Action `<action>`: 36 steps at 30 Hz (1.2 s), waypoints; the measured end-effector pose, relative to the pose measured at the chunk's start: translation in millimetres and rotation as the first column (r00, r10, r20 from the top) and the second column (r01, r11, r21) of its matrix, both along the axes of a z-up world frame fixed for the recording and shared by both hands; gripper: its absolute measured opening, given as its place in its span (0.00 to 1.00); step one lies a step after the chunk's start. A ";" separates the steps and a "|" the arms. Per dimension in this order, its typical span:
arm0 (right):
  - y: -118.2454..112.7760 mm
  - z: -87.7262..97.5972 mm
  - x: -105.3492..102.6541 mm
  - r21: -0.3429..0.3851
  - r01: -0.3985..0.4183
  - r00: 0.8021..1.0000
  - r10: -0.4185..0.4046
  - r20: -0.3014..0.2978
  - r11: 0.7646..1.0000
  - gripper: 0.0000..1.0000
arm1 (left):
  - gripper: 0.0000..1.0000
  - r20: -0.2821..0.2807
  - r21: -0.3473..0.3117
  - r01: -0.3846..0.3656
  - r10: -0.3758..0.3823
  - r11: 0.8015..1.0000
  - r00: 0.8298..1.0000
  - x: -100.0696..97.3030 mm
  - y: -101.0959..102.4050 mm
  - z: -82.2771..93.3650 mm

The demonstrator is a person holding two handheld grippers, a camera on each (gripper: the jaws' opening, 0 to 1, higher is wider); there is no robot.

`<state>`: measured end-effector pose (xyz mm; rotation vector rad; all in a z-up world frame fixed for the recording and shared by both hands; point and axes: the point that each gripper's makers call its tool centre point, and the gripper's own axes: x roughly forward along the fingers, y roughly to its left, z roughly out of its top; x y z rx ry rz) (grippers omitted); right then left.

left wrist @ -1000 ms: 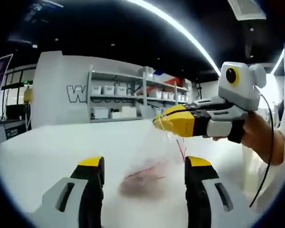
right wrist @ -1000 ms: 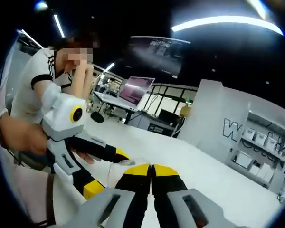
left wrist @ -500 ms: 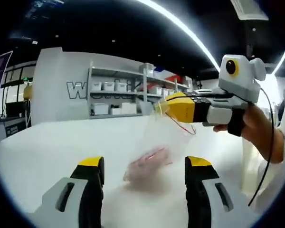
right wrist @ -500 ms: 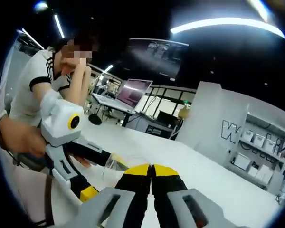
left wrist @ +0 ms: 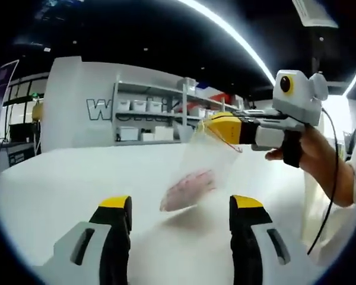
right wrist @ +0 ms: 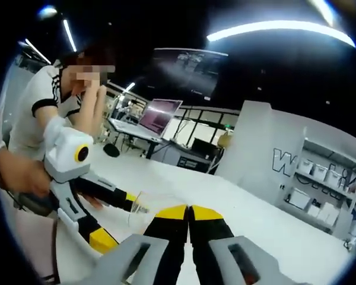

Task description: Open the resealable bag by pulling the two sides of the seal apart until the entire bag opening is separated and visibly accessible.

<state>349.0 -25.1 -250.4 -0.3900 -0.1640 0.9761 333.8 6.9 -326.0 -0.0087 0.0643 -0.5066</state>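
Observation:
A clear resealable bag (left wrist: 206, 166) with reddish contents (left wrist: 188, 190) in its lower part hangs above the white table (left wrist: 65, 178). My right gripper (left wrist: 210, 126) comes in from the right, shut on the bag's top edge near the red seal line. My left gripper (left wrist: 181, 205) stands open in front of the bag, its yellow-tipped jaws wide apart and not touching it. In the right gripper view my right gripper (right wrist: 188, 212) is shut, with a bit of clear bag (right wrist: 142, 203) showing to its left. The open left gripper (right wrist: 117, 219) is there too, held by a hand.
Shelves (left wrist: 148, 122) with white boxes stand behind the table beside a white wall with large letters (left wrist: 101, 110). A person in a white shirt (right wrist: 38, 113) is at the left. An open laptop (right wrist: 157, 117) sits on a far desk.
My right gripper has raised the bag off the table, and the contents now hang clear of the surface. The left gripper has stayed open.

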 end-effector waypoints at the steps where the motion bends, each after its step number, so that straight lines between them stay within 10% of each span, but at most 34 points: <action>1: -1.5 0.9 2.5 0.004 0.002 1.000 -0.002 -0.003 1.000 0.00 | 0.67 0.000 0.001 -0.001 0.001 1.000 1.000 -0.6 -0.1 -0.5; 36: -18.8 12.0 88.2 -0.013 0.099 0.995 -0.099 -0.001 0.995 0.00 | 0.66 -0.041 -0.006 -0.004 0.004 1.000 0.999 0.2 0.9 -6.7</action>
